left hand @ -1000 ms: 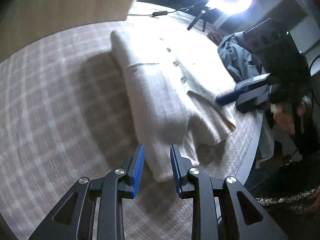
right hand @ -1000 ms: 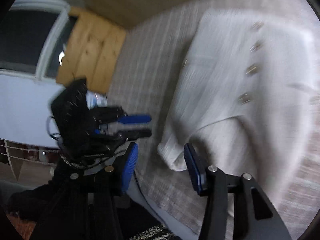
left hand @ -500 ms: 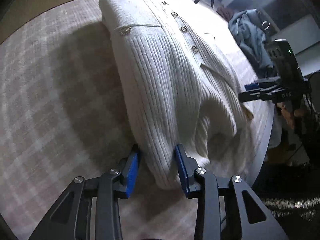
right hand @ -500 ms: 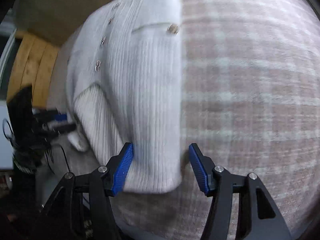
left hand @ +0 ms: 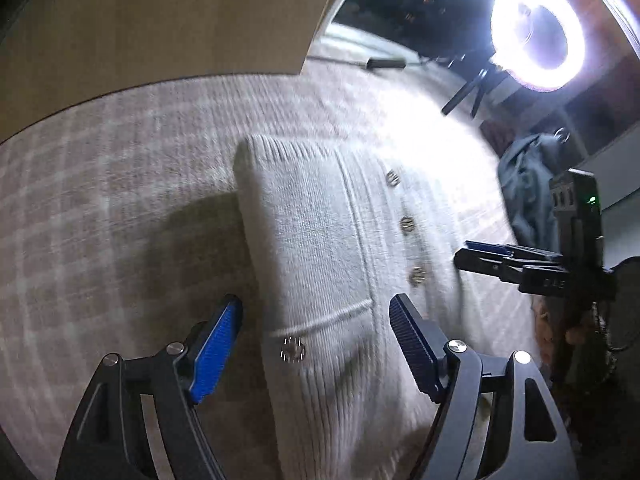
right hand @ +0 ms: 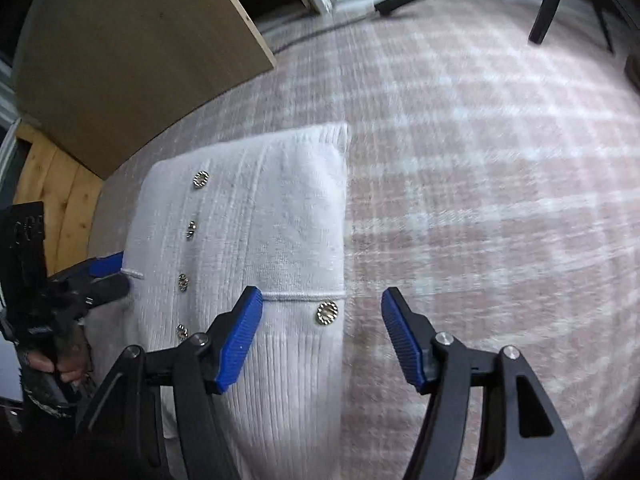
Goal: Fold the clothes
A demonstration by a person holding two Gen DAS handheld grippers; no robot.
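Nearest the cameras, the left gripper [left hand: 316, 344] and the right gripper [right hand: 322, 336] both stand spread wide and grip nothing, each straddling a long side edge of the white knit cardigan [left hand: 320, 248]. The cardigan lies flat on the checked surface [right hand: 480, 200] as a narrow buttoned rectangle. Its long axis runs straight away from both grippers toward the far wooden panel [right hand: 132, 56], neither gripper clearly nearer.

The near end of the white cardigan [left hand: 320, 248] runs off the bottom edge. The checked cloth on the table [right hand: 480, 200] looks smeared. The ring light [left hand: 536, 44] glares too bright to see inside.
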